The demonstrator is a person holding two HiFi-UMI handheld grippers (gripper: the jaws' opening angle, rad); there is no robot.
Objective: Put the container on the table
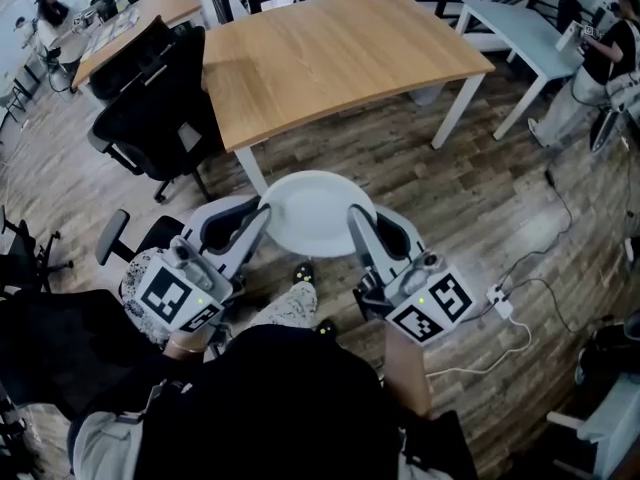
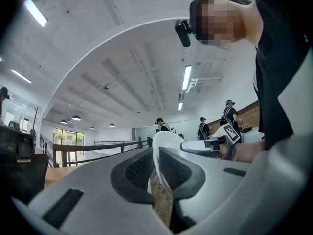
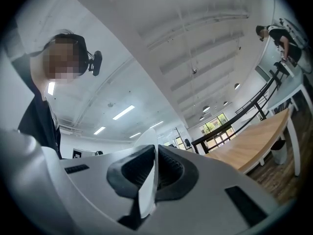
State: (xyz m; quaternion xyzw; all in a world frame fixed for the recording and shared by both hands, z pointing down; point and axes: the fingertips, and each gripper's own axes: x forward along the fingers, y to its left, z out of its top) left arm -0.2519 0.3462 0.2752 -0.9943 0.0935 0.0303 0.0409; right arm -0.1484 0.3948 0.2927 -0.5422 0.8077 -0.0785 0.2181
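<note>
While the person is standing short of the wooden table (image 1: 330,58), the white round container (image 1: 315,211) is hanging in the air at the centre of the head view, just below the table's near edge and above the plank floor (image 1: 480,198), not yet resting on anything. The left gripper (image 1: 262,220) is pinching the container's left rim and the right gripper (image 1: 356,218) is pinching the opposite rim. In each gripper view the dark ribbed pads (image 2: 138,170) are pressing close together on the thin white wall, with nothing else between them. Gripping at two opposite points is probably serving to keep the wide, shallow container level, since a single pinch at the rim would likely be letting it tip. The table top is lying bare across the upper middle of the frame, offering wide room for setting down. Its curved front edge is the one line the container needs lifting over, and the white leg (image 1: 252,171) at the container's upper left is standing close to that path. Black office chairs (image 1: 150,118) are crowding the left of the frame, whereas the right is showing open floor apart from a white cable and plug strip (image 1: 500,303) at the lower right. Other people are working well apart in the upper corners.
</note>
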